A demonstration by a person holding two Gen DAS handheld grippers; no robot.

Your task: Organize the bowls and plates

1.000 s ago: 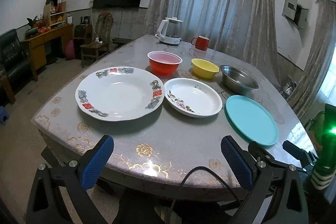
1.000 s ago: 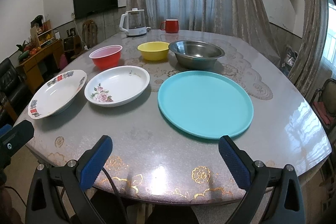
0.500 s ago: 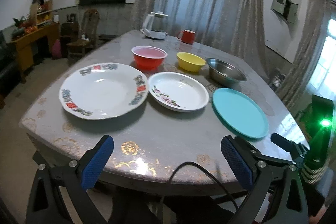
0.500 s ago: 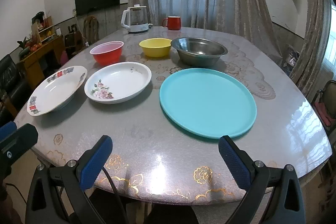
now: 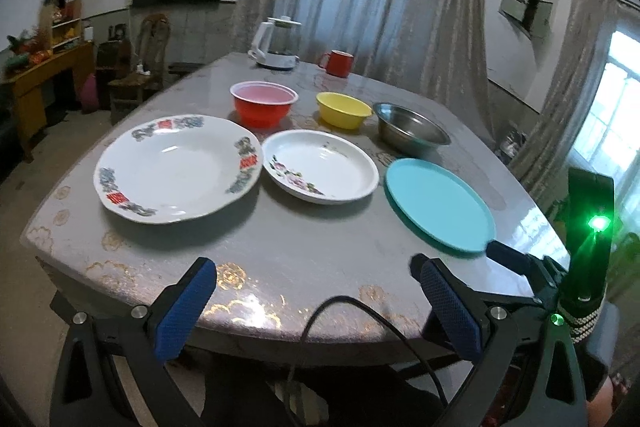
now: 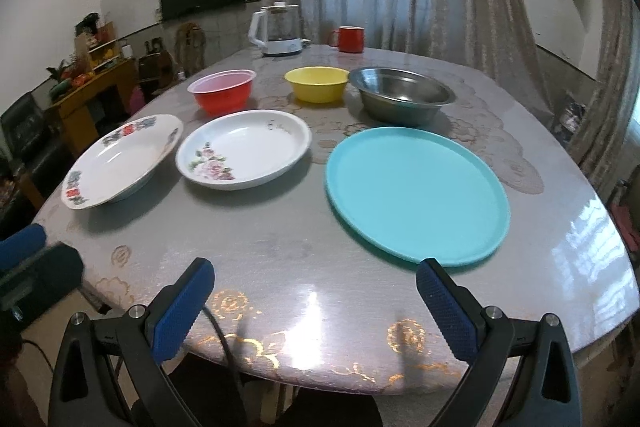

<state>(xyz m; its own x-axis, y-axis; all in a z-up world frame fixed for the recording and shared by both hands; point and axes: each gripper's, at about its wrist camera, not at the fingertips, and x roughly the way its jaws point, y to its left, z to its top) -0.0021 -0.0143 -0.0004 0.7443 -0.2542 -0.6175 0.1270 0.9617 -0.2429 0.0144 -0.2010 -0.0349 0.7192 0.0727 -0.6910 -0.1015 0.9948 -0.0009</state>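
Observation:
On the grey table (image 5: 280,251) lie a large white plate with red and blue rim marks (image 5: 176,167), a white floral plate (image 5: 320,165) and a flat teal plate (image 5: 438,209). Behind them stand a red bowl (image 5: 264,103), a yellow bowl (image 5: 344,109) and a steel bowl (image 5: 412,133). My left gripper (image 5: 316,301) is open and empty at the near table edge. My right gripper (image 6: 314,301) is open and empty, just short of the teal plate (image 6: 416,193). The same dishes show in the right wrist view: large plate (image 6: 120,161), floral plate (image 6: 244,149).
A white kettle (image 5: 278,43) and a red mug (image 5: 338,63) stand at the table's far end. Curtains hang behind. A chair, a wooden shelf unit and a wall television are at the left. The right gripper's body (image 5: 560,291) shows at the left view's right edge.
Both grippers have moved a little closer to the table; the left view has swung right. No dish has moved. Both grippers stay open.

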